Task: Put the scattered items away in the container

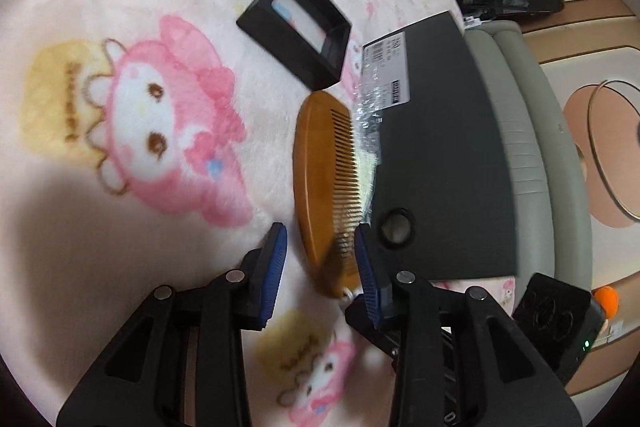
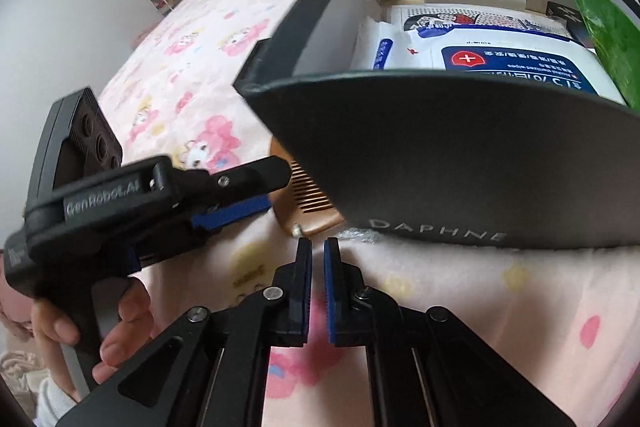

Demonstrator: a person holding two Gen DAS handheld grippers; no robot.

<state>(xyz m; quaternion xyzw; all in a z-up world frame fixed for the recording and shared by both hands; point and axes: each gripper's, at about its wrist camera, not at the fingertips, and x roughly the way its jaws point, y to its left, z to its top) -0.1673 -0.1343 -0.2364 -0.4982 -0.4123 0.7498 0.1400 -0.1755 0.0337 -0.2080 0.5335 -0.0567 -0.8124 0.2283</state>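
Wooden comb (image 1: 320,183) lying flat on a pink cartoon-print blanket (image 1: 132,99), teeth turned toward the side wall of a dark shoebox (image 2: 460,167) marked DAPHNE, just beside it and possibly touching. Left gripper (image 1: 320,247) spread wide, straddling the comb's near end with one blue pad (image 1: 276,267) on each side, nothing pinched yet; from the right wrist view, seen reaching in low from the left, held in a bare hand (image 2: 120,323). Right gripper (image 2: 317,279) hovering near the box wall, nearly closed with a thin gap between the pads, empty. Inside the box: a pack of wipes (image 2: 520,63), other white packets, a green sheet (image 2: 604,39) leaning at the far side. Small black open-topped box (image 1: 296,27) resting farther off on the blanket, apart from the comb. Crinkled clear wrap (image 1: 368,107) tucked between comb and shoebox.

Likely light and rigid, with a smooth lacquered spine that could slip under hard pads; fine teeth probably brittle if squeezed sideways. Best hold judged to be across the solid curved back near the end, pads on the two flat faces or across spine and tooth tips, gently. Soft plush underneath liable to give way, so a low, level approach probably needed. Some blur in both views; exact contact between comb and box wall unclear.
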